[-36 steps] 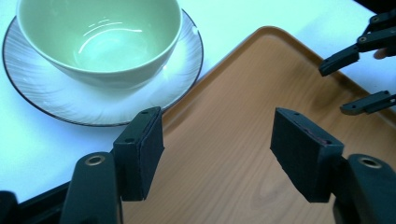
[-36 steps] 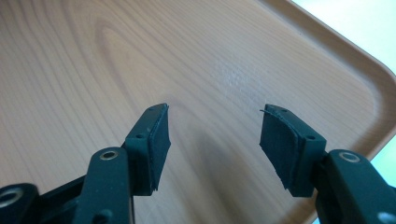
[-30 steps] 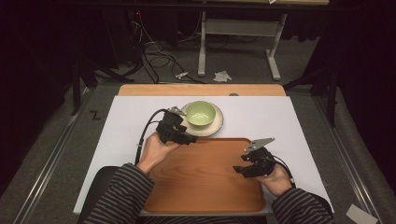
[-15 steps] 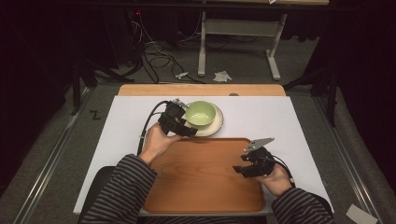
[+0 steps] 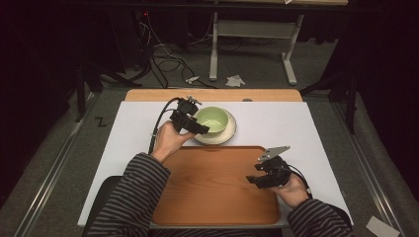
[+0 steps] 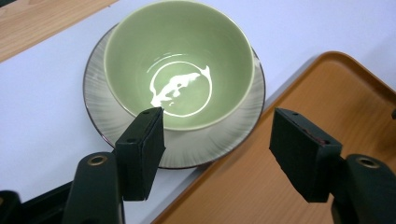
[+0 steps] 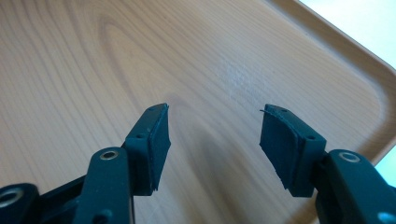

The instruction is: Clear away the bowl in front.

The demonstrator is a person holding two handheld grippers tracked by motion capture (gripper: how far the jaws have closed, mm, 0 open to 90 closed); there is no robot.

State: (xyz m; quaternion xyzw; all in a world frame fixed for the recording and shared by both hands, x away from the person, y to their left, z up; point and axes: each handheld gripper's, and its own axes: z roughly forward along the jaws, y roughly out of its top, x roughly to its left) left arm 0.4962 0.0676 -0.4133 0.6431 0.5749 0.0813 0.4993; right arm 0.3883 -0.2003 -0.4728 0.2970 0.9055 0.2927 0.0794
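**Left gripper at the green bowl, right gripper over the tray**

The green bowl (image 5: 213, 119) sits on a pale saucer (image 5: 228, 134) on the white table cover (image 5: 276, 123), just beyond the far edge of the wooden tray (image 5: 212, 182). The left gripper (image 5: 196, 126) hovers at the bowl's left rim with its 2 jaws spread and nothing between them. The left gripper view adds a white swirl inside the bowl (image 6: 180, 60) and the saucer's dark rim (image 6: 182, 151). The right gripper (image 7: 212, 140) hangs spread and empty above the tray's right side (image 7: 93, 70). Cables (image 5: 163, 59) lie on the far floor.

Dark room, grey carpet floor (image 5: 59, 148), white desk frame (image 5: 252, 29) behind, possibly cables (image 5: 163, 59), crumpled paper (image 5: 235, 80)
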